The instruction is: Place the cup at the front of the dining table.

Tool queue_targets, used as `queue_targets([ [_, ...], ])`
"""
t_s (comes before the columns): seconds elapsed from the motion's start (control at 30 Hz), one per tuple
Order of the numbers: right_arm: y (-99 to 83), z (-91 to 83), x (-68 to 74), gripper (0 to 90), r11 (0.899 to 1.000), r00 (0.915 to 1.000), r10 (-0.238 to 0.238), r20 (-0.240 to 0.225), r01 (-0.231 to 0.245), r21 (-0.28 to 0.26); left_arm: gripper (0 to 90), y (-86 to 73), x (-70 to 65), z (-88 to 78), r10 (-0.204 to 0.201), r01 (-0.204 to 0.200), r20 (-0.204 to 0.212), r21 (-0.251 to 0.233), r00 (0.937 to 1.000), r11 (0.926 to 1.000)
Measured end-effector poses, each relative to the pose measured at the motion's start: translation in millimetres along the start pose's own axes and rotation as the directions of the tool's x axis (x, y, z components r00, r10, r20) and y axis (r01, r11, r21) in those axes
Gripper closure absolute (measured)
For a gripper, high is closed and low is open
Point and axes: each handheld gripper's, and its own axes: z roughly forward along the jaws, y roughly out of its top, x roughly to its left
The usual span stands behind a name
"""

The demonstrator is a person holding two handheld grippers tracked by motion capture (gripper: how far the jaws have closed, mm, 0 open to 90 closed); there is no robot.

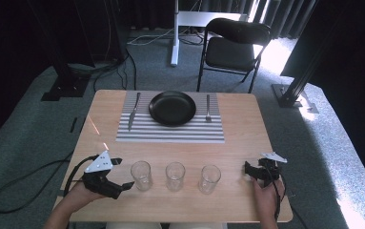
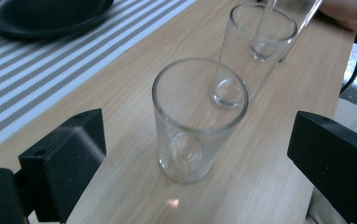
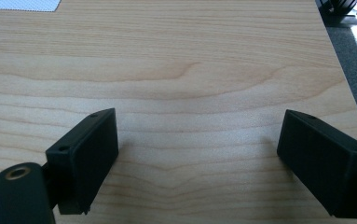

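Three clear empty glasses stand in a row near the table's front edge: a left glass (image 1: 141, 174), a middle glass (image 1: 175, 175) and a right glass (image 1: 210, 178). My left gripper (image 1: 124, 172) is just left of the left glass, open, its jaws pointing at it without touching. In the left gripper view the left glass (image 2: 197, 121) stands upright just ahead of the gap of my left gripper (image 2: 197, 140), with the middle glass (image 2: 255, 51) behind it. My right gripper (image 1: 248, 172) rests at the front right, open, right of the right glass. In its own view my right gripper (image 3: 199, 140) has bare wood between its jaws.
A striped placemat (image 1: 170, 133) lies farther back with a black plate (image 1: 172, 108), a knife (image 1: 133, 112) on its left and a fork (image 1: 207, 109) on its right. A black chair (image 1: 235, 45) stands beyond the table. The plate (image 2: 41, 16) also shows at the left gripper view's top left.
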Motion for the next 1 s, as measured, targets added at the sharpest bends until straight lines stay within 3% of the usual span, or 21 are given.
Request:
queue_targets([
  [0.8,0.0,0.0,0.0,11.8,1.0,1.0,0.0,0.0,0.0,0.0,4.8,28.4,-11.2,25.4,0.054,-0.056,0.067,0.024,0.9962,0.9981],
  [1.0,0.0,0.0,0.0,11.8,1.0,1.0,0.0,0.0,0.0,0.0,4.8,33.2,-10.1,31.5,0.047,-0.05,0.08,0.036,0.9957,0.9981],
])
